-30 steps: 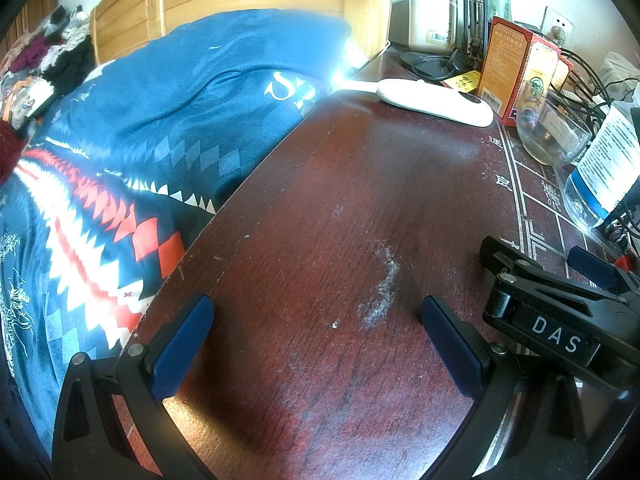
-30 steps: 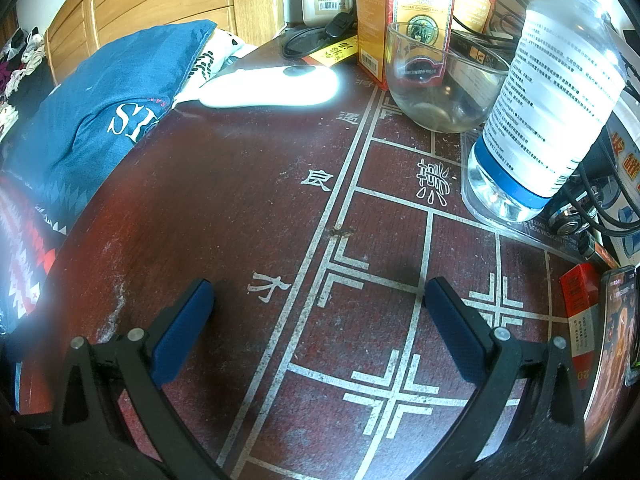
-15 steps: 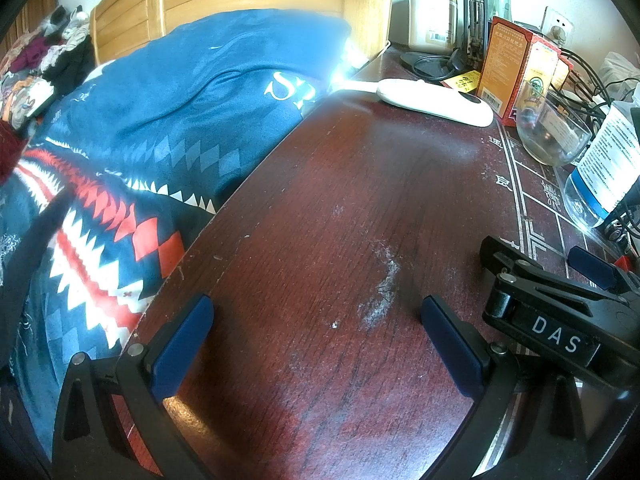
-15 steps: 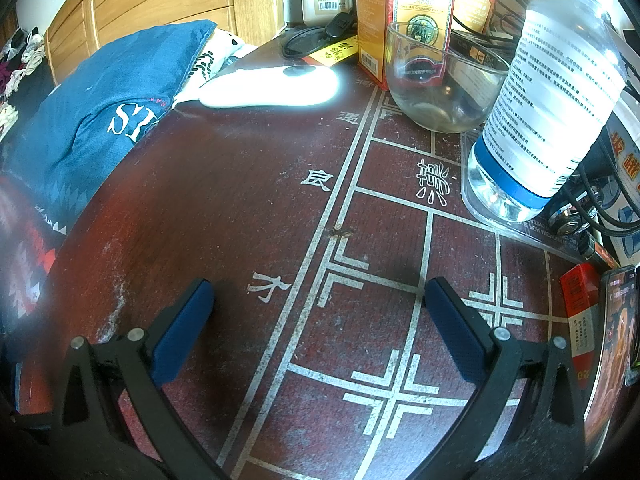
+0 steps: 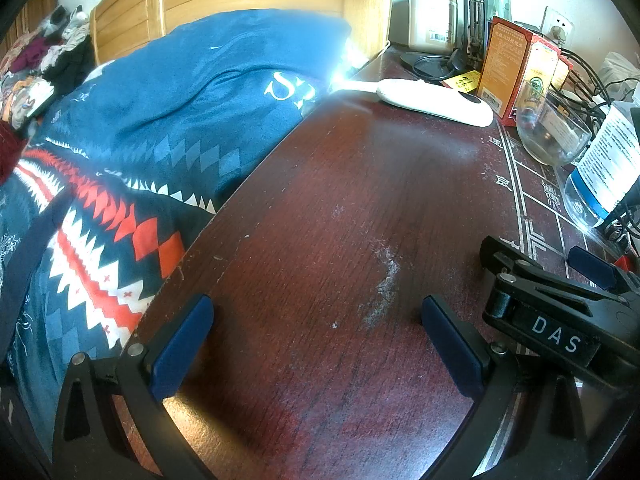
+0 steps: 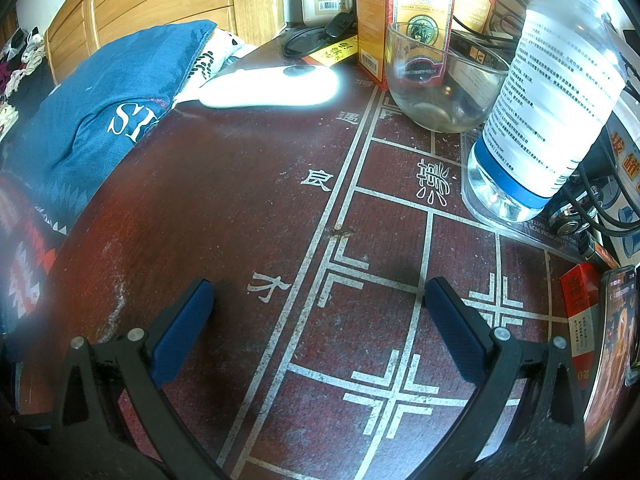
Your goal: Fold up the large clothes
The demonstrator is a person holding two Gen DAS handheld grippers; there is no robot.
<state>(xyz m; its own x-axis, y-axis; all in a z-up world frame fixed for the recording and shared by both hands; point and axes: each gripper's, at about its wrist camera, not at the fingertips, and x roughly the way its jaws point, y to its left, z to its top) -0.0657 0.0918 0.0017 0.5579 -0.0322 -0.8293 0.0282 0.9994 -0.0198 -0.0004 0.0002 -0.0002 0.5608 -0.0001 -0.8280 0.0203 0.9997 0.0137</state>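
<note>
My left gripper rests open over the dark red wooden table, with nothing between its blue pads. My right gripper is open too, above the white painted lines on the same table. Its black frame marked DAS shows at the right of the left wrist view. A blue quilt with a red and white pattern covers the bed to the left. A dark strip of cloth crosses the quilt at the left edge. Jumbled clothes lie by the wooden headboard.
At the back of the table stand a white device, a glass bowl, a water bottle, orange boxes, a jar and cables. A red pack lies at the right edge. The table's curved edge meets the bed.
A dark strip of cloth has come in over the quilt at the left edge of the left wrist view. Both grippers stay still and open.
</note>
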